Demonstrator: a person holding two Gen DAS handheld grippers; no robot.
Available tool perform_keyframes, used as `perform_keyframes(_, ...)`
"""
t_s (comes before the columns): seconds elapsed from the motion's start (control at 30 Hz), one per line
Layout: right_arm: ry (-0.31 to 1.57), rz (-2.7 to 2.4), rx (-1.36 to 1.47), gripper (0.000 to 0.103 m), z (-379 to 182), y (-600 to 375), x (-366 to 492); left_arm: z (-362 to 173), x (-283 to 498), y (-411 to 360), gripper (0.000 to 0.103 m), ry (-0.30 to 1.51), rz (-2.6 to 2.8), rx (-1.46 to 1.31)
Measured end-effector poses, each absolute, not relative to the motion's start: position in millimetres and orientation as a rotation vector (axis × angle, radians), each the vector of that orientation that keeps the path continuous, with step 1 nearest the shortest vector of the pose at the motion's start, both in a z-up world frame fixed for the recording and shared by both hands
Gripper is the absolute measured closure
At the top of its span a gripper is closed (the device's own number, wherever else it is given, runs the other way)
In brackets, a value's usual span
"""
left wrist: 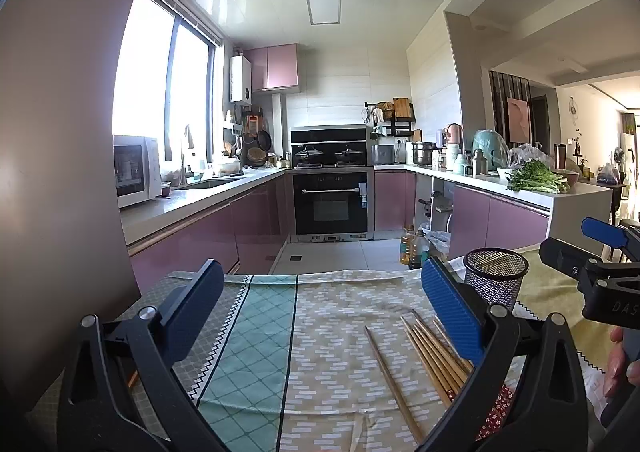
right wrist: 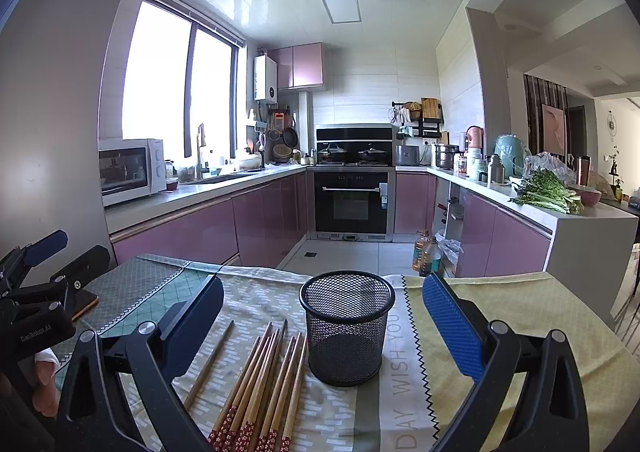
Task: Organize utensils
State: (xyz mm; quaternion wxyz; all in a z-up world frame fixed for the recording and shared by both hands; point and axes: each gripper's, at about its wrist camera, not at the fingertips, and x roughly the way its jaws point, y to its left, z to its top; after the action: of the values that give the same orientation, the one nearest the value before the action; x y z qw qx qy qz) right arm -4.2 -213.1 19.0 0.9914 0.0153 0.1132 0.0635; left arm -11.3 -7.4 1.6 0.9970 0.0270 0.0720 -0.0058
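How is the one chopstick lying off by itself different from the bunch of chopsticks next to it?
The lone chopstick lies apart on the left, angled differently, while the bunch of chopsticks lies packed side by side next to the mesh cup. The bunch shows red patterned ends toward the camera; the lone one's near end is hidden behind the right gripper. Both are light wood, flat on the tablecloth, outside the cup.
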Motion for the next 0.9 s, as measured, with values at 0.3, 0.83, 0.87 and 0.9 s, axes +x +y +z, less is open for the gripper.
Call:
perform_keyframes(0.3,0.224,0.128,0.031,0.007,20.4,-213.1,-4.6,4.8,-9.6,-7.8,0.006,0.140,-0.009,0.051)
perform_keyframes(0.83,0.223,0.125,0.036,0.007,16.7,-212.9,-6.4,4.1,-6.8,-6.1,0.006,0.142,-0.011,0.055)
perform_keyframes(0.87,0.223,0.124,0.036,0.007,16.9,-212.1,-6.5,4.6,-6.7,-5.7,0.006,0.142,-0.011,0.054)
perform_keyframes(0.9,0.222,0.123,0.035,0.007,16.4,-212.9,-7.0,5.0,-6.7,-5.4,0.006,0.141,-0.011,0.054)
